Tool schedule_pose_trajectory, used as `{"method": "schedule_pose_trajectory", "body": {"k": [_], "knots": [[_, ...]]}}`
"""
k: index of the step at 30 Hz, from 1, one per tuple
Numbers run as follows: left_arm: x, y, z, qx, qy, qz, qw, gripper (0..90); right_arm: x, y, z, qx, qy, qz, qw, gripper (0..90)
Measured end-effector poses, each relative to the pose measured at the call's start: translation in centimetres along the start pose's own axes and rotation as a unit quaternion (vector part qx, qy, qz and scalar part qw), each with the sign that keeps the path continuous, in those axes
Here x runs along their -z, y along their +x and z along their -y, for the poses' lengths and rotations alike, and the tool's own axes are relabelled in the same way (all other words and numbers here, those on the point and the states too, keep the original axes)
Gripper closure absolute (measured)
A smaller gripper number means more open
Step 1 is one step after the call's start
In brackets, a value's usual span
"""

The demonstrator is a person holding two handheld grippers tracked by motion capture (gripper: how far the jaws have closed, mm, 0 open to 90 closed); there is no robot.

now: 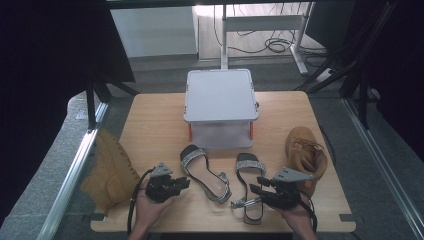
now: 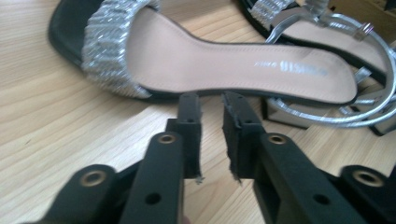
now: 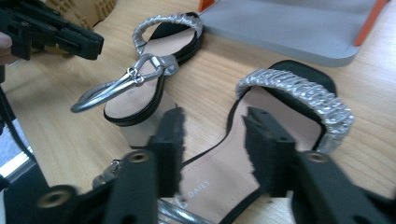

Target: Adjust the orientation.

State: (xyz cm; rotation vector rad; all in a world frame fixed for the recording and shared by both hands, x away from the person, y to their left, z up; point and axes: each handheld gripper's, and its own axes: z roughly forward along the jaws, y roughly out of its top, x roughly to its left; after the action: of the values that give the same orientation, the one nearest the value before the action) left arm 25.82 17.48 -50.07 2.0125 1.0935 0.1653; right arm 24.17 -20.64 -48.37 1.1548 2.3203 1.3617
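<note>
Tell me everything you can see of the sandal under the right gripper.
The right sandal is a flat open shoe with a black sole, a beige insole printed with letters, a silver glittery toe band and silver ankle straps. It lies sole-down on the wooden table, toe toward the grey stand. The right gripper has its jaws on either side of the insole; contact is unclear.

In the right gripper view the word "DAILY" stands in pale capitals on the tan insole of the silver-strapped sandal [image 3: 261, 140], just below and between the black jaws. In the left gripper view another sandal's insole [image 2: 224, 60], just beyond the jaw tips, carries a silver brand stamp too blurred to read.
</note>
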Motion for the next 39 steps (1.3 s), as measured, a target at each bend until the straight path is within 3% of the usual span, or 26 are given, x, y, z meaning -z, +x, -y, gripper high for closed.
{"method": "schedule_pose_trajectory", "body": {"k": [7, 11, 17, 25, 29, 39], "knots": [[0.6, 0.7, 0.0, 0.022, -0.015, -0.009, 0.9996, 58.6, -1.0, 0.6, -0.9, 0.005, 0.031, -0.011, 0.9994, 88.8], [0.9, 0.4, -0.3, 0.019, -0.023, -0.008, 0.9995, 55.3, -2.1, 1.6, -2.9, 0.020, 0.061, -0.011, 0.9979, 89.2], [1.4, 0.7, -0.1, 0.027, -0.029, -0.014, 0.9991, 54.0, -3.8, 1.6, -4.2, 0.025, 0.096, -0.014, 0.9949, 89.2], [1.6, 1.1, 0.2, 0.029, -0.027, -0.015, 0.9991, 53.7, -6.4, 2.6, -4.7, 0.036, 0.141, -0.025, 0.9891, 89.2], [1.8, 1.3, 0.3, 0.031, -0.027, -0.016, 0.9990, 53.7, -7.4, 2.9, -5.0, 0.046, 0.158, -0.016, 0.9863, 89.3], [2.0, 1.7, 0.5, 0.035, -0.026, -0.020, 0.9988, 53.9, -8.7, 3.5, -4.9, 0.057, 0.191, -0.011, 0.9799, 89.3]]}}
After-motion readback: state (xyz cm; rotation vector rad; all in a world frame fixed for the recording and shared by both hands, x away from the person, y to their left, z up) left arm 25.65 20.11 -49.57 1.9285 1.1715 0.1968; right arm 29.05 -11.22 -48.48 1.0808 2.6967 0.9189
